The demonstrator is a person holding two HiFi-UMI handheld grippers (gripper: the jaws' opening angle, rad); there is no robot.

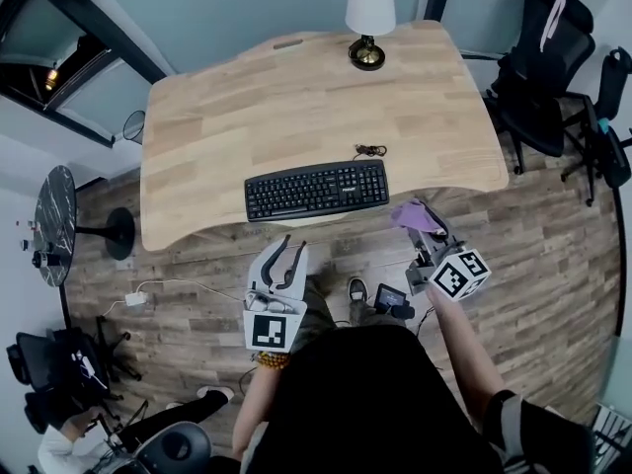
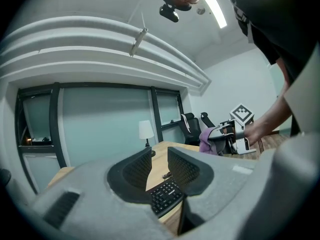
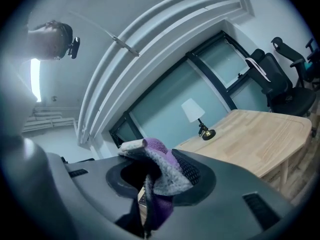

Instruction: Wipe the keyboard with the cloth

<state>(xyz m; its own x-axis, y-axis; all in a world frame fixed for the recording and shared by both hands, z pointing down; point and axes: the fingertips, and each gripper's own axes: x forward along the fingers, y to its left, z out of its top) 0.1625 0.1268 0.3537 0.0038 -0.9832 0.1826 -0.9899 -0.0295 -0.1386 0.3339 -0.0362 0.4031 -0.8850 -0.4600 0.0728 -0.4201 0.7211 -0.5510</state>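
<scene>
Right gripper [image 1: 431,243] pinches the purple cloth [image 1: 415,215] just off the desk's [image 1: 296,107] near edge, left gripper [image 1: 286,257] slightly parted, empty; the cloth should land flat on the black keyboard [image 1: 316,190], then sweep along its rows.

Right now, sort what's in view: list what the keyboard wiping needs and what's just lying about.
Job: black keyboard; purple cloth, clamped in right gripper.
Lying about: white table lamp; small black cable; black office chair.
</scene>
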